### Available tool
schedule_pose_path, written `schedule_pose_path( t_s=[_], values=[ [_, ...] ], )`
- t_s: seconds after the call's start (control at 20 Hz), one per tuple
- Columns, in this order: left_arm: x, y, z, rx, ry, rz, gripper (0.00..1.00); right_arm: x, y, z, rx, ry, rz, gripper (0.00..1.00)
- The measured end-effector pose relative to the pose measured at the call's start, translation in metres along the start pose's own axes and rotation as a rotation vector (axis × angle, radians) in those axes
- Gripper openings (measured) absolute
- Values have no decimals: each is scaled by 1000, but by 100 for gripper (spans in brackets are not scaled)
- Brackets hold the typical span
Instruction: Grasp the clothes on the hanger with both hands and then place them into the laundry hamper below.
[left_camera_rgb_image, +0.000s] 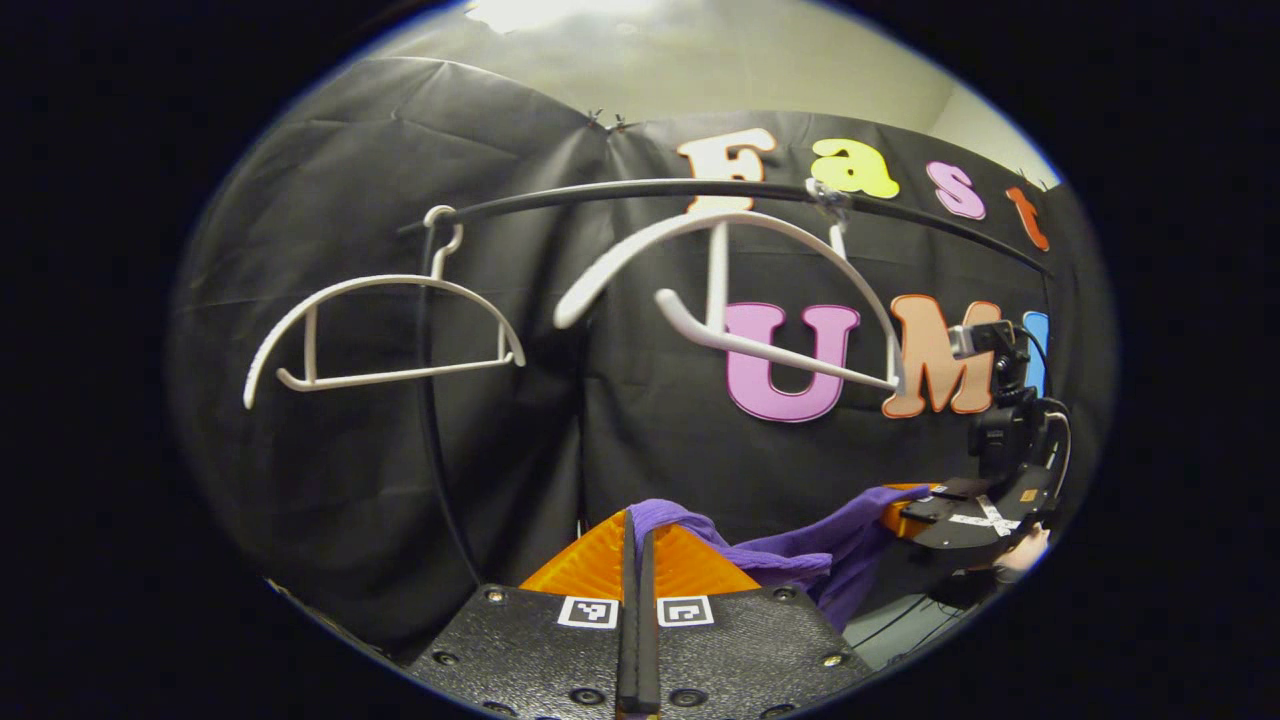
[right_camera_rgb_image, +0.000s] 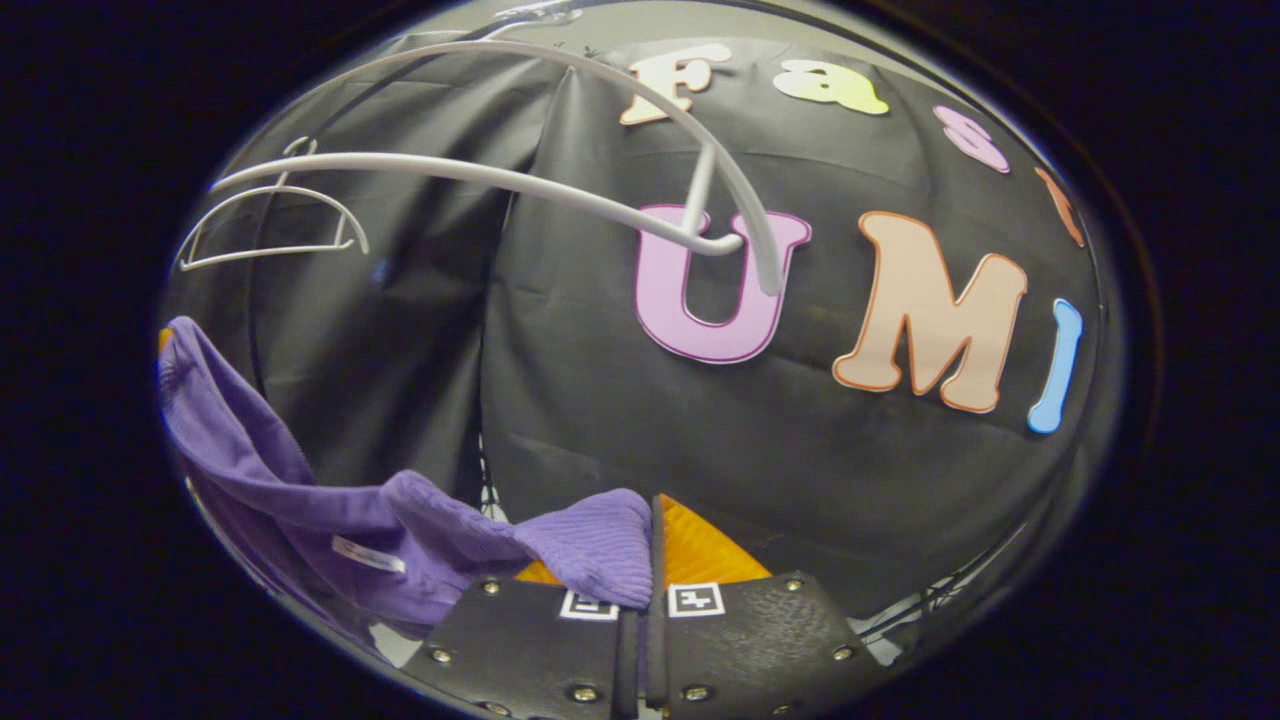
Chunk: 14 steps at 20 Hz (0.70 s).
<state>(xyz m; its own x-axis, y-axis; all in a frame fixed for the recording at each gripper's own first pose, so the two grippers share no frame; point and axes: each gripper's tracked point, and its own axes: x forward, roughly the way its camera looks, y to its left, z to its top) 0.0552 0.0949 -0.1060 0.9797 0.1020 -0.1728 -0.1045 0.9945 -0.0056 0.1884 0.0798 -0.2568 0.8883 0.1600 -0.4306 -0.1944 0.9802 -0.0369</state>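
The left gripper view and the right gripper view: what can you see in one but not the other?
Left gripper view alone: the other gripper far off, holding the shirt's other end, and the black rail the hangers hang from. Right gripper view alone: a small white tag on the shirt. Both: the purple shirt pinched in shut jaws, two bare white hangers and the black cloth wall.

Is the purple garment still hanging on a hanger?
No, the purple garment is off; both white hangers hang bare on the rail, and the cloth stretches between the grippers below.
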Motion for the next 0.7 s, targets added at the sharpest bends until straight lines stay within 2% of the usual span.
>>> schedule_pose_path(
  t_s=[0.4, 0.7],
  values=[
    [18, -58, -14, 1, 10, -178, 0, -21, 48, 0, -14, -18, 143, 6],
    [36, -74, -41, -28, 61, -231, 0, -24, 61, -31, -15, 38, 201, 6]
  ],
)
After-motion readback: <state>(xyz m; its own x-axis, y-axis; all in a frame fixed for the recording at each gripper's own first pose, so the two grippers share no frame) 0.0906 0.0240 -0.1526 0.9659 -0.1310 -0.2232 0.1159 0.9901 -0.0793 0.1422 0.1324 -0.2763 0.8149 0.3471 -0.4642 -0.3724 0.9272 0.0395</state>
